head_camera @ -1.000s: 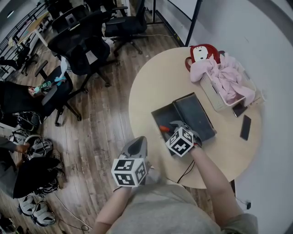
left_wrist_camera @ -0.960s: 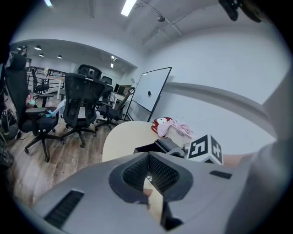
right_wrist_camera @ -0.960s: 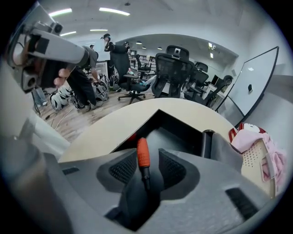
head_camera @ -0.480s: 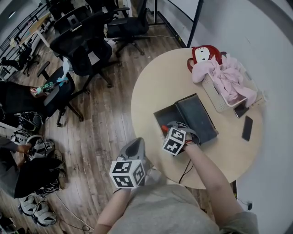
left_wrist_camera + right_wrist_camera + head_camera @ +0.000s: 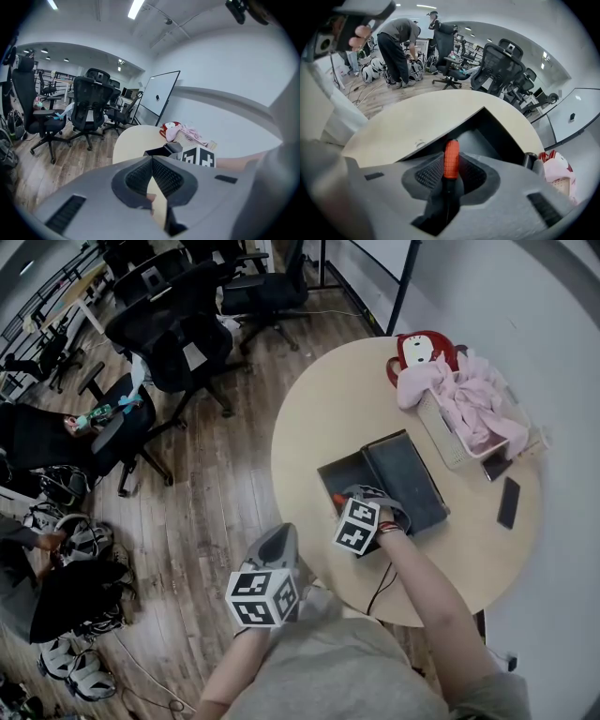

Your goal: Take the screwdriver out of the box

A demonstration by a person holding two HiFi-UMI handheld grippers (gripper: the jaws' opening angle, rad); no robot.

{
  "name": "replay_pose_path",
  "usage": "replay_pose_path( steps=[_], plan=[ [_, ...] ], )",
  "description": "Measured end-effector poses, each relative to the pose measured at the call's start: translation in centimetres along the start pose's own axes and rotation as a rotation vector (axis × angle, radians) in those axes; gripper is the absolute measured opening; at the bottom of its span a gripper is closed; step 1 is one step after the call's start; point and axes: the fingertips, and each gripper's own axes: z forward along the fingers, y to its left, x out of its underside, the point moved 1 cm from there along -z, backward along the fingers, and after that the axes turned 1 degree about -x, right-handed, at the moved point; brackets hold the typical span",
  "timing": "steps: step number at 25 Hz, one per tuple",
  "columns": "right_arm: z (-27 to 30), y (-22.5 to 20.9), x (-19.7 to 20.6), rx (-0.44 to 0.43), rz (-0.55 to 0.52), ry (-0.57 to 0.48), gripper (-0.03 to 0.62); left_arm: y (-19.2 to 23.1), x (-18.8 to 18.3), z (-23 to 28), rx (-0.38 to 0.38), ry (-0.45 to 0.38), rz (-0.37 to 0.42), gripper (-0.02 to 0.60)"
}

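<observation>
Slip risk first: your right gripper (image 5: 354, 498) is down in the box (image 5: 330, 472). Its jaws have just been closing, and the pads now look seated on both sides of the screwdriver (image 5: 451, 161), which is not out of the box yet. The handle is orange, round and ribbed crosswise, w/ a domed end. The pads are dark rubber w/ a fine grid. A round handle can roll or squirt out if you lift before the clamp is firm, esp. as the grip looks to sit near the handle's end, so the shaft may droop. I can't see the tip, and it could catch on the box wall as you pull up.

The box is dark, flat and hard-edged, w/ its lid laid open beside it. It sits near the surface's (image 5: 319, 399) near edge, and the surface is round, pale and smooth. A snag could drag the box along or tip it toward that edge. Nothing braces it: your left gripper (image 5: 151, 159) hangs off the surface by your body, jaws together and empty. Lift straight and slowly.
</observation>
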Motion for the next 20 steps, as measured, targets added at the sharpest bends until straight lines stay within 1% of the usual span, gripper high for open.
replay_pose_path(
  steps=[5, 10, 12, 20],
  plan=[
    [-0.3, -0.2, 0.0, 0.006, 0.023, -0.011, 0.077, -0.1, -0.3, -0.1, 0.006, -0.008, 0.005, 0.003],
    [-2.2, -0.9, 0.2, 0.054, 0.117, -0.069, 0.078, 0.0, -0.6, -0.6, 0.010, -0.024, 0.008, 0.003],
    [-3.4, -1.4, 0.3, 0.091, 0.158, -0.108, 0.078, -0.2, -0.7, -0.7, 0.018, -0.030, 0.011, 0.003],
    [-9.2, -2.3, -0.2, 0.298, 0.314, -0.271, 0.078, -0.6, -1.2, -2.1, 0.062, -0.045, 0.032, 0.003]
  ],
)
